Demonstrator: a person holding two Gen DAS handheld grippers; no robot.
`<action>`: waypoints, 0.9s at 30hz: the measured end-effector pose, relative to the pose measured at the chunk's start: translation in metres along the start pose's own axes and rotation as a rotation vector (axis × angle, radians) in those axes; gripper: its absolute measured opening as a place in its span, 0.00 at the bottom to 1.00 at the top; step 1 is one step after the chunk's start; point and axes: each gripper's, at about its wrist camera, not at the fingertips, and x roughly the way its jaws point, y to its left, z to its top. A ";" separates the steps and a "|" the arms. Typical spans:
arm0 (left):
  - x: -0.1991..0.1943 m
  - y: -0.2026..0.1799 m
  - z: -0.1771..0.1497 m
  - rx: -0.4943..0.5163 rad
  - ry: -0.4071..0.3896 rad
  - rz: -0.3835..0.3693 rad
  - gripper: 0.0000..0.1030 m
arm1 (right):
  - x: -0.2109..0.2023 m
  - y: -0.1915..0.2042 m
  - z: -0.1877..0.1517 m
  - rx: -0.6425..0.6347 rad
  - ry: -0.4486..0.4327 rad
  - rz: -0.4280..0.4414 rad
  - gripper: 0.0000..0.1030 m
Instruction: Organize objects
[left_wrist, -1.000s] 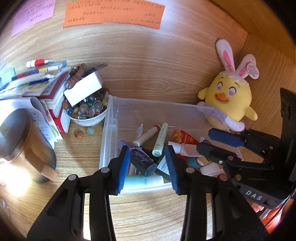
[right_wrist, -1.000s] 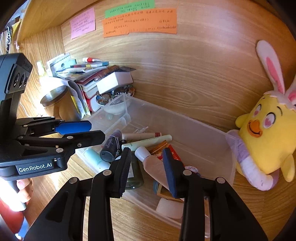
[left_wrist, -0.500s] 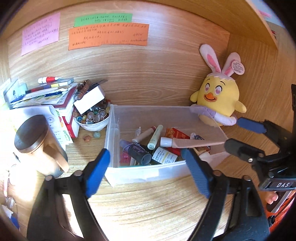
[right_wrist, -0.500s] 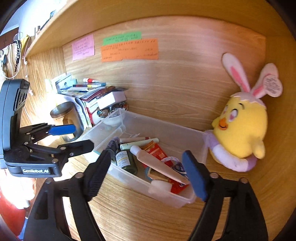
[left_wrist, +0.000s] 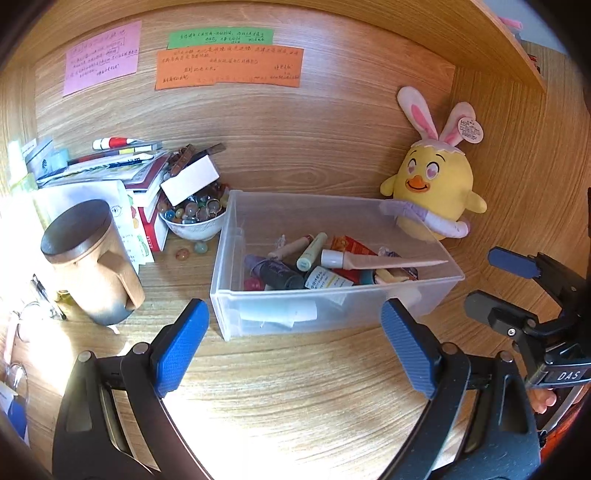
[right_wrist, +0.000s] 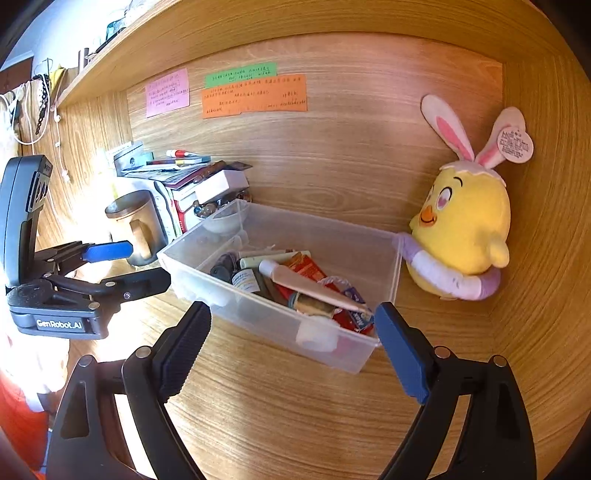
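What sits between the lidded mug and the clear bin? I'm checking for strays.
Left wrist view: two loose marbles on the desk between mug and bin.

1. The wooden desk (left_wrist: 295, 387) carries everything; its bare grain fills the space just ahead of the left gripper (left_wrist: 295, 350) and runs back to a wooden wall.
2. A clear plastic bin (left_wrist: 332, 314) rests on it straight ahead of that gripper, just beyond the fingertips.
3. A yellow chick plush (left_wrist: 436, 192) with rabbit ears sits ahead and to the right, touching the bin's far right corner.
4. A lidded wooden mug (left_wrist: 92, 266) stands ahead and to the left, near the left finger.
5. Behind it, a white bowl of beads (left_wrist: 195, 221) sits just beside the bin's left wall.
6. Two loose beads (left_wrist: 192, 251) lie in front of the bowl.
7. A stack of books (left_wrist: 147, 206) stands farther left, against the wall.
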 end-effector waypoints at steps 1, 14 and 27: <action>-0.001 0.000 -0.001 0.003 0.000 0.002 0.93 | 0.000 0.001 -0.001 0.002 0.002 0.000 0.86; -0.004 -0.006 -0.007 0.013 0.001 0.002 0.94 | -0.003 0.005 -0.004 0.001 0.004 -0.003 0.86; 0.001 -0.009 -0.007 0.008 0.019 -0.002 0.94 | -0.003 0.007 -0.002 0.005 0.005 -0.002 0.87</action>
